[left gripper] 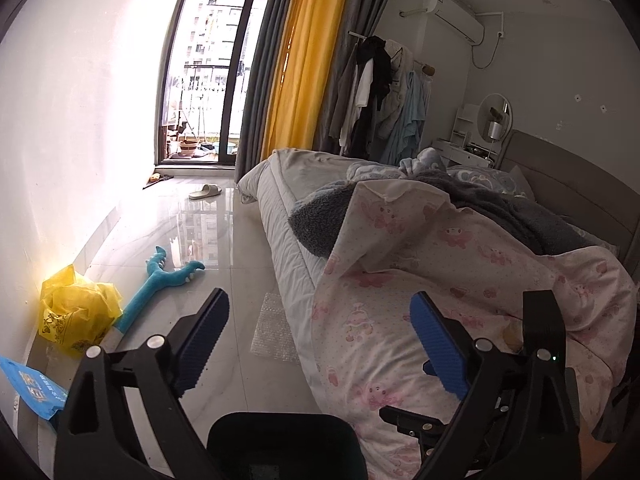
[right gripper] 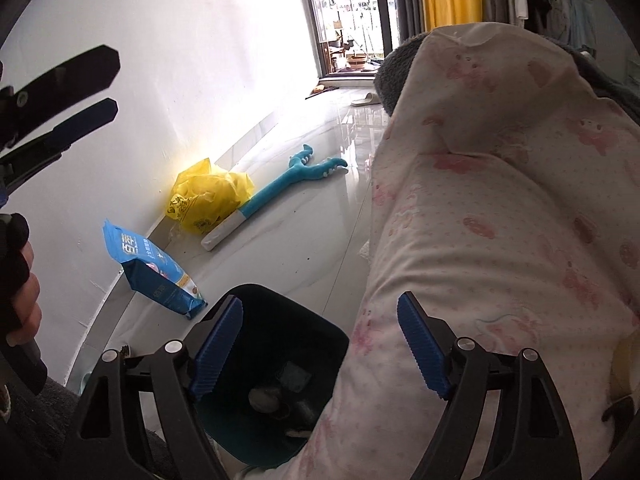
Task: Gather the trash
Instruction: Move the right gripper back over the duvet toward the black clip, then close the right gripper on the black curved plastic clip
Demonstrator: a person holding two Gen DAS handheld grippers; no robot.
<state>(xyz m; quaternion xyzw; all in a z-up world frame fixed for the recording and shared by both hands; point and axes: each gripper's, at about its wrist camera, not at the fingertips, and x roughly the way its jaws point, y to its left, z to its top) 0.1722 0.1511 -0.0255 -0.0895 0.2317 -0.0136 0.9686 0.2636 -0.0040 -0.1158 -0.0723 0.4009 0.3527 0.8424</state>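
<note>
A dark trash bin (right gripper: 276, 364) stands on the floor beside the bed, with several bits of trash inside; its rim shows low in the left wrist view (left gripper: 280, 436). A yellow plastic bag (left gripper: 76, 312) (right gripper: 208, 196) and a blue snack packet (left gripper: 32, 388) (right gripper: 154, 268) lie by the wall. A sheet of bubble wrap (left gripper: 274, 330) lies on the floor at the bed's edge. My left gripper (left gripper: 320, 332) is open and empty above the floor and quilt. My right gripper (right gripper: 320, 336) is open and empty over the bin and quilt. The left gripper's fingers (right gripper: 80, 116) show at the left of the right wrist view.
A bed with a pink-printed quilt (left gripper: 440, 280) (right gripper: 500, 220) fills the right side. A blue plush dinosaur stick (left gripper: 160, 284) (right gripper: 276, 196) lies on the glossy tile floor. A slipper (left gripper: 205, 191) lies near the balcony door. The white wall (left gripper: 60, 140) runs along the left.
</note>
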